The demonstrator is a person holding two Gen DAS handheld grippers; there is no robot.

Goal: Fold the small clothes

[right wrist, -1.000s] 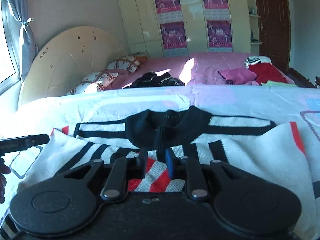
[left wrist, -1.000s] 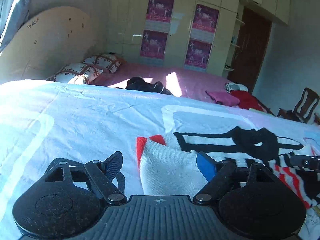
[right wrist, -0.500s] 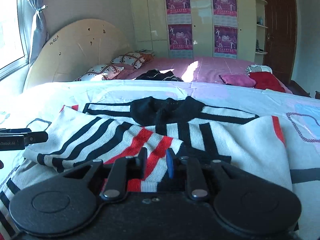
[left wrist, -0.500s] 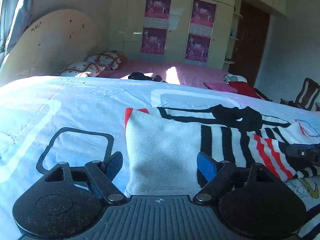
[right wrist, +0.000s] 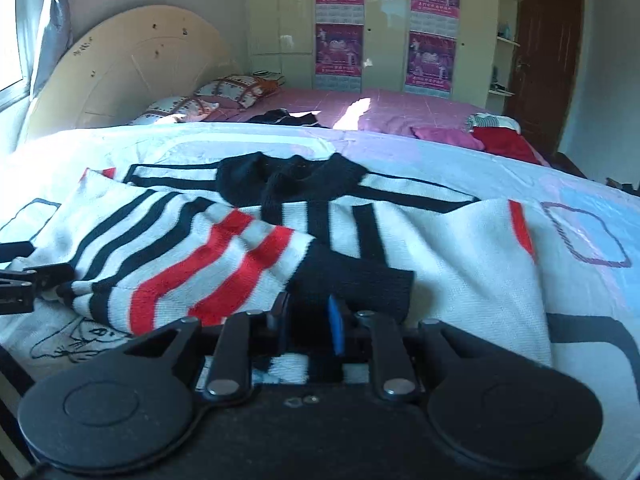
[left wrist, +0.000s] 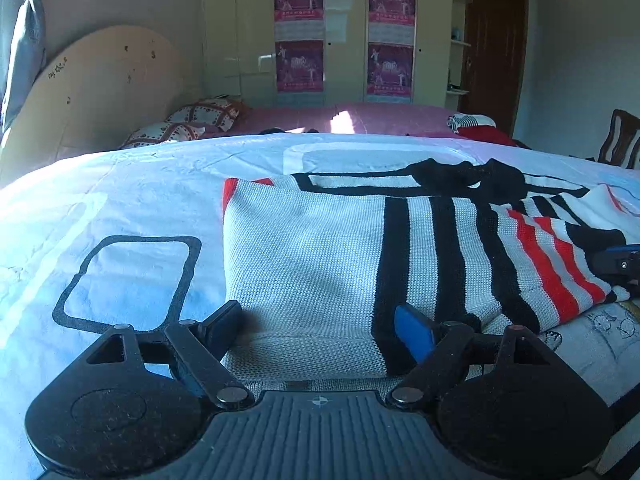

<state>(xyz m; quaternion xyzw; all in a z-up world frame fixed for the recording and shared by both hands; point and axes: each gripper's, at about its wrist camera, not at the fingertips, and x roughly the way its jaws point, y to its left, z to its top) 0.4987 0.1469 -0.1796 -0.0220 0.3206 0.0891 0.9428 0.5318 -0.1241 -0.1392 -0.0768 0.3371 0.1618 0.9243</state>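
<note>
A small white knit sweater (left wrist: 320, 248) with black and red stripes and a black collar lies on the bed sheet (left wrist: 120, 200). Its left sleeve (right wrist: 192, 264) is folded across the body. My left gripper (left wrist: 320, 328) is open, its fingers either side of the sweater's near left edge. My right gripper (right wrist: 306, 320) is partly open around the sleeve's black cuff (right wrist: 352, 276); its jaws do not press on the cloth. The right gripper's tip shows at the right edge of the left wrist view (left wrist: 620, 264). The left gripper's tip shows at the left edge of the right wrist view (right wrist: 28, 280).
The white sheet has black and purple rounded-square prints (left wrist: 132, 276). Beyond it lies a pink bed (right wrist: 400, 108) with pillows (right wrist: 224, 92), a dark garment (right wrist: 288, 117) and red and pink clothes (right wrist: 496, 138). A wardrobe with posters (left wrist: 344, 36) stands behind; a wooden chair (left wrist: 620, 140) is at right.
Both grippers have drawn back toward the sweater's near edge. The right gripper, shut on the sleeve before, has opened somewhat and the sleeve now lies across the body.
</note>
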